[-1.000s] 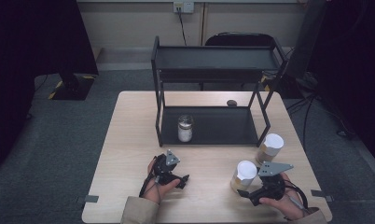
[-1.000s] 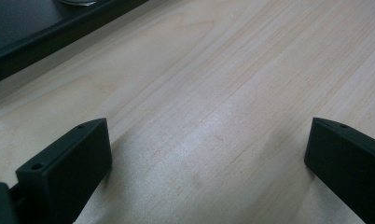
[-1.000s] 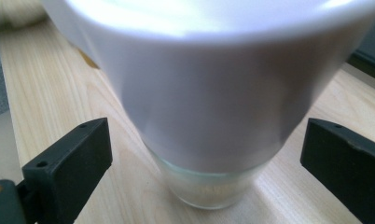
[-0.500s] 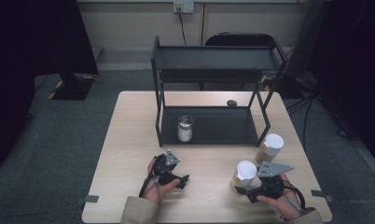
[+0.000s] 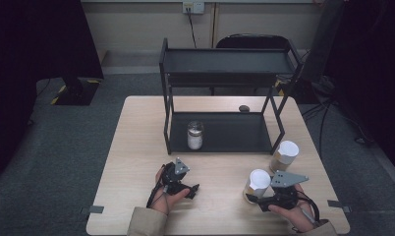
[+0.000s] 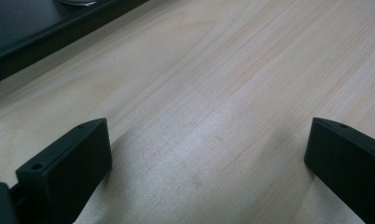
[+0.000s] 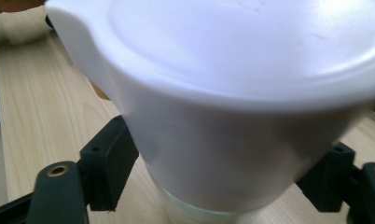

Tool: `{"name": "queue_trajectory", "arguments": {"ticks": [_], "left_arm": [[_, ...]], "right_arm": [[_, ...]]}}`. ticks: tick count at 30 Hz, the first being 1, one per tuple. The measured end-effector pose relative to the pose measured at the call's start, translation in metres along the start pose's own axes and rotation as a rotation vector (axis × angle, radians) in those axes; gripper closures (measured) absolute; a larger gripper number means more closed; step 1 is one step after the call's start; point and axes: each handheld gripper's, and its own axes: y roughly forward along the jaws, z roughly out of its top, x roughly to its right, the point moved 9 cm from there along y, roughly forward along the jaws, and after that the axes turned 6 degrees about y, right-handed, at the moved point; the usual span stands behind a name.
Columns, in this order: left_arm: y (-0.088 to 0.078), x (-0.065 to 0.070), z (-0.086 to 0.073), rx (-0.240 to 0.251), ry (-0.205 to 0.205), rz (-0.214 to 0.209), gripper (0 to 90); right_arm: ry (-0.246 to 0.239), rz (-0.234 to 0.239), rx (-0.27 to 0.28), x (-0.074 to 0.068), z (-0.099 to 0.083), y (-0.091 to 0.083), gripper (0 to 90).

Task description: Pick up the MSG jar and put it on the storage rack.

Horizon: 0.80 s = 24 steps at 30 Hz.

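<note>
Right tongs (image 5: 252,196) closing on the near jar (image 5: 257,183).
I see it upright between my jaws, pads against its sides (far jar (image 5: 284,155) beyond); left tongs (image 5: 194,189) gape empty, well apart.

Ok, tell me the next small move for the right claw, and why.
Probably lift a little. The right claw has just been closing, and its jaws now sit against both sides of the white-lidded jar, which stands on the table before the rack.
</note>
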Motion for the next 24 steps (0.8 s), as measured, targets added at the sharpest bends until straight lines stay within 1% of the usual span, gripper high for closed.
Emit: {"name": "queue_trajectory", "arguments": {"ticks": [7,10,14,24], "left_arm": [[0.0000,0.0000,0.0000,0.000,0.000,0.000,0.1],[0.0000,0.0000,0.0000,0.000,0.000,0.000,0.1],[0.0000,0.0000,0.0000,0.000,0.000,0.000,0.1],[0.0000,0.0000,0.0000,0.000,0.000,0.000,0.1]], "right_arm": [[0.012,-0.004,0.018,0.0000,-0.0021,0.0008,26.5],[0.010,-0.006,0.020,-0.0003,-0.0024,0.0013,27.0],[0.009,-0.010,0.028,0.0000,-0.0031,0.0011,29.7],[0.002,-0.019,0.032,-0.0014,-0.0036,0.0011,30.3]]}}
